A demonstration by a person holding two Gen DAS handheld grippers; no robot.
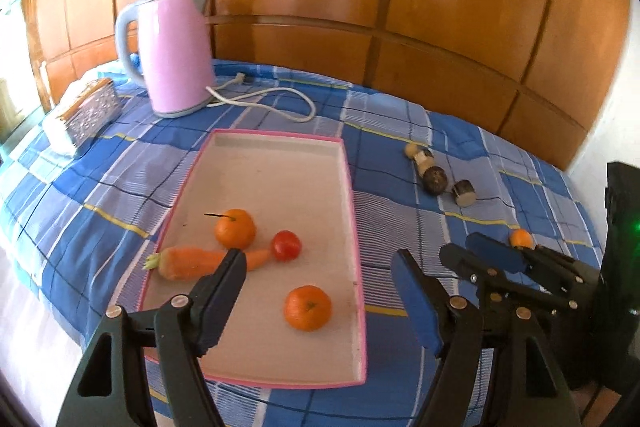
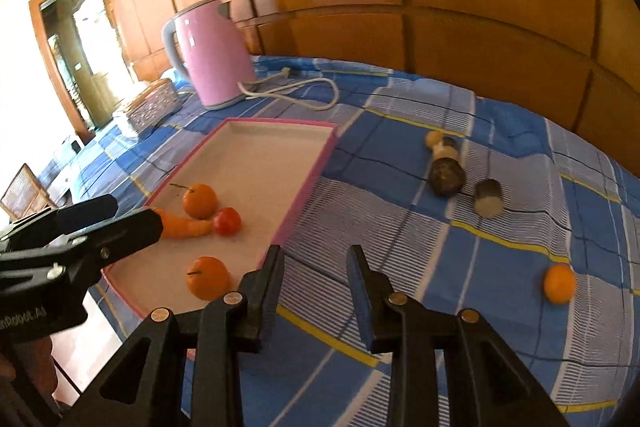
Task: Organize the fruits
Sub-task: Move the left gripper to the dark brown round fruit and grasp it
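A pink-rimmed white tray (image 1: 352, 187) (image 2: 308, 183) lies on the blue checked cloth. It holds two oranges (image 1: 235, 229) (image 1: 308, 307), a carrot (image 1: 192, 262) and a red tomato (image 1: 286, 245). My left gripper (image 1: 320, 263) is open and empty above the tray's near end, over the near orange; it also shows in the right wrist view (image 2: 116, 215). My right gripper (image 2: 316, 255) is open and empty just right of the tray; it shows in the left wrist view (image 1: 476, 251). A loose orange (image 2: 559, 283) (image 1: 521, 239) lies on the cloth to the right.
A pink kettle (image 1: 172, 55) with a white cord (image 1: 272, 99) stands behind the tray. A patterned box (image 1: 90, 109) sits at the far left. Several small wooden pieces (image 1: 434, 175) (image 2: 446, 171) lie right of the tray. Wooden panels rise behind the cloth.
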